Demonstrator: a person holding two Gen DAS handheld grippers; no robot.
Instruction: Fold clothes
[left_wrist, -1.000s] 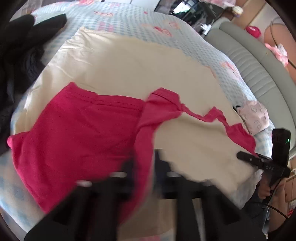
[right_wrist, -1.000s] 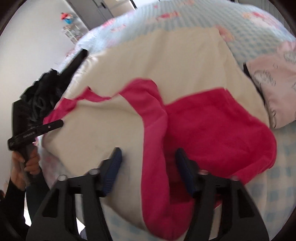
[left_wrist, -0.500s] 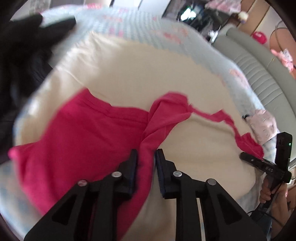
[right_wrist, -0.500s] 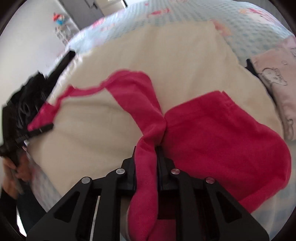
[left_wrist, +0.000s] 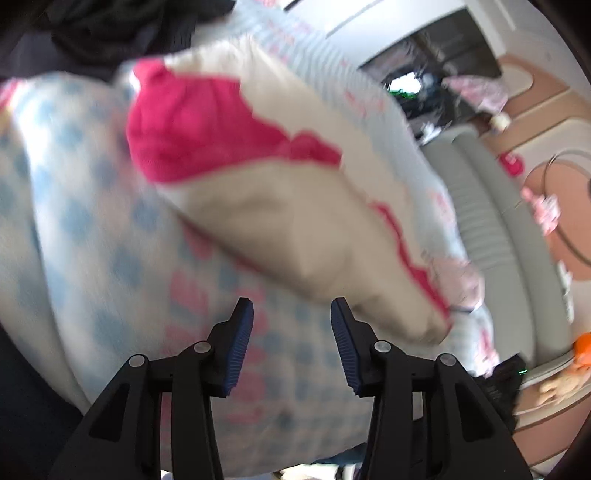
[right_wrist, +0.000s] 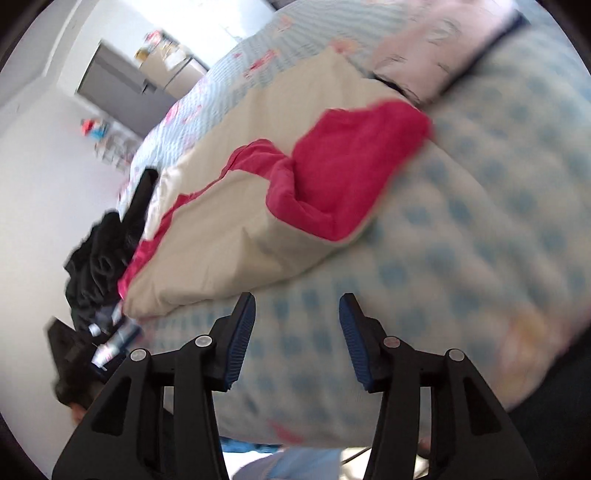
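While both sets of jaws are opening with nothing between them, lies ahead and up the blue-checked bed (right_wrist: 480, 221): bright pink cloth garment (right_wrist: 343, 173) (left_wrist: 192, 129) on cream sheet (left_wrist: 295, 221), stretched sideways, reachable by both.

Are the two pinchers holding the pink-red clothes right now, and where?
No, nothing is held. The left gripper and right gripper are both opening with only the checked bedspread behind them. The red garment lies apart on the cream sheet.
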